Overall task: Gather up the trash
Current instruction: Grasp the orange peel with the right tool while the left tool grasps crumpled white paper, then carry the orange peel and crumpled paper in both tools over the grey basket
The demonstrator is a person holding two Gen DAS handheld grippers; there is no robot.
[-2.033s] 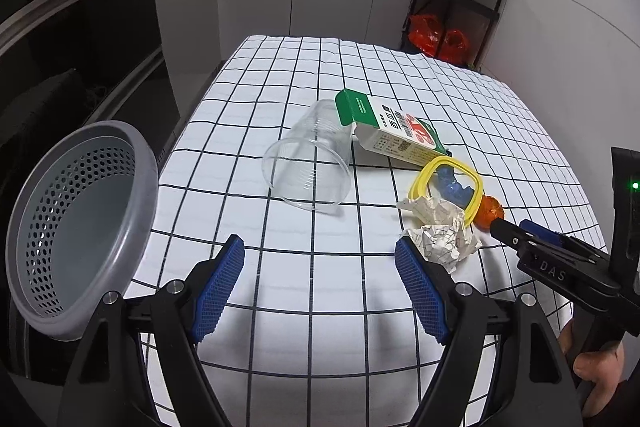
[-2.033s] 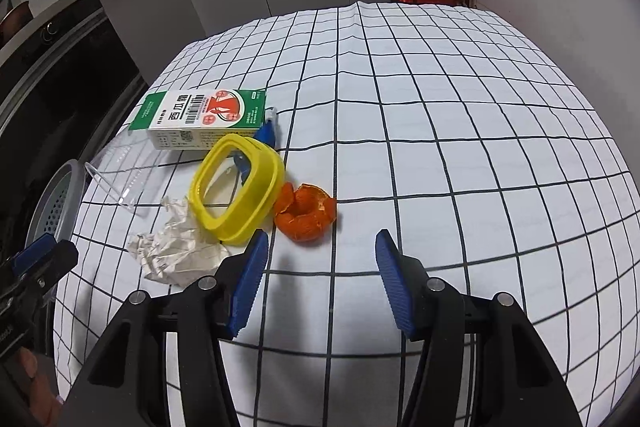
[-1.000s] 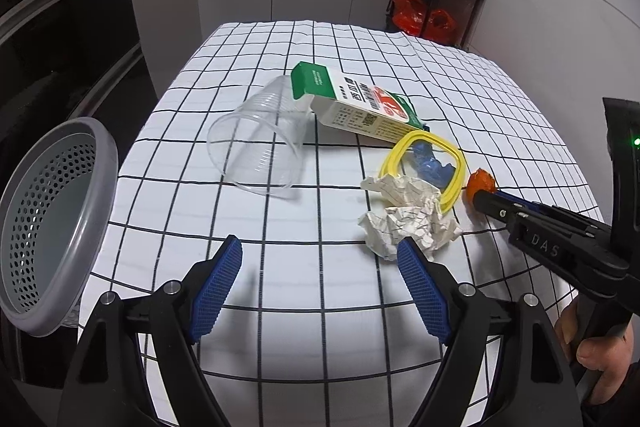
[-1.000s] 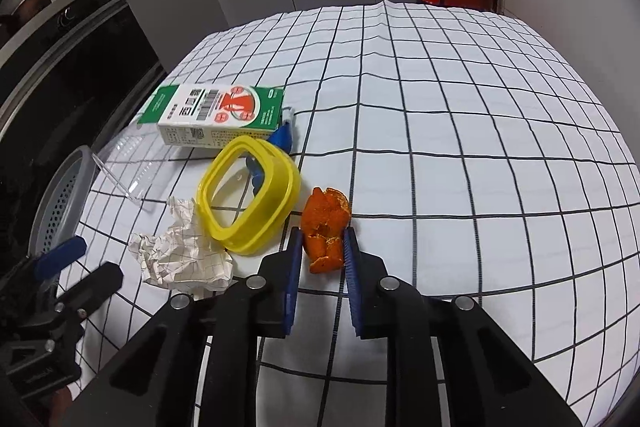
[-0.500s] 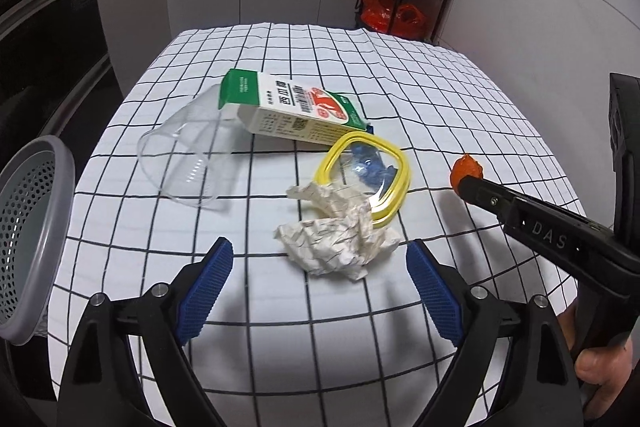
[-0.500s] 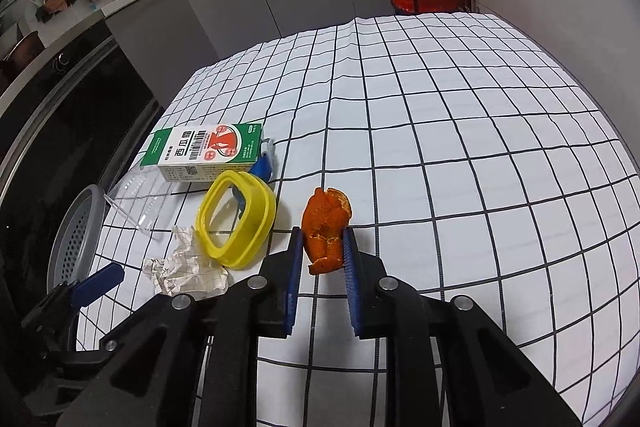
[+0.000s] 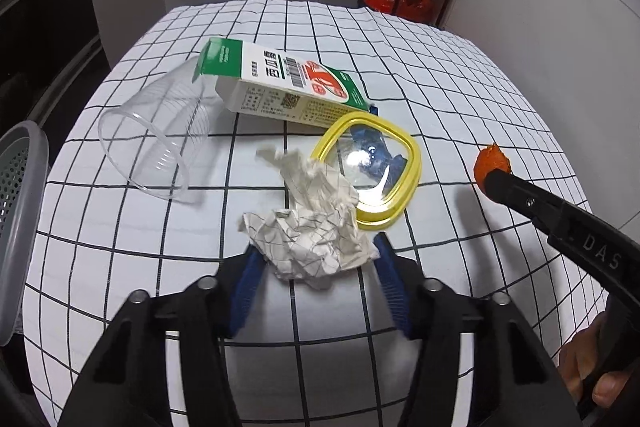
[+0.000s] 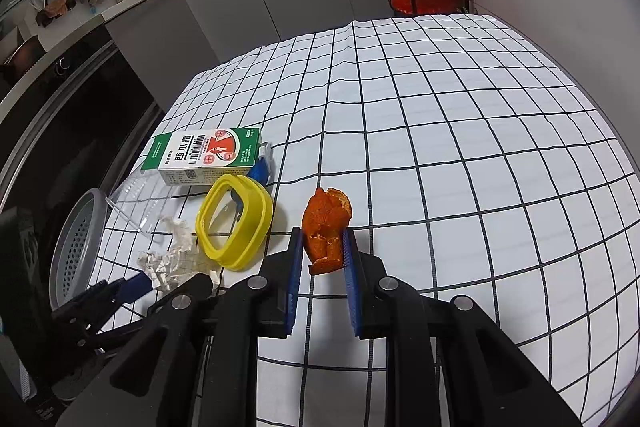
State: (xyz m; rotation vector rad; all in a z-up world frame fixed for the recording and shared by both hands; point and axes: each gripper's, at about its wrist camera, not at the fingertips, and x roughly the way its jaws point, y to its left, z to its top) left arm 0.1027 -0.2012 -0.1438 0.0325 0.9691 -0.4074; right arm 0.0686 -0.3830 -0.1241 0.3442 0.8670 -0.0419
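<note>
The tabletop (image 7: pixel 460 75), under a white cloth with a black grid, carried all the trash in a cluster toward its left side. A grey perforated basket (image 7: pixel 18 211) hung off the left edge, well apart from the right gripper. Next in size, a clear plastic cup (image 7: pixel 156 139) lay on its side with its base touching the green-and-white carton (image 7: pixel 280 83), which lay flat behind the rest. A yellow-rimmed lid (image 7: pixel 370 167) sat just in front of the carton with a blue scrap under it. The crumpled paper (image 7: pixel 312 231) leaned against the lid's near-left rim, so the lid stood directly behind it. The left gripper (image 7: pixel 316 267) straddled that paper, its jaws closing with the paper between the blue pads. To the right, the right gripper (image 8: pixel 323 251) was clamped narrow on a piece of orange peel (image 8: pixel 326 227), held above the cloth and clear of the cluster.
</note>
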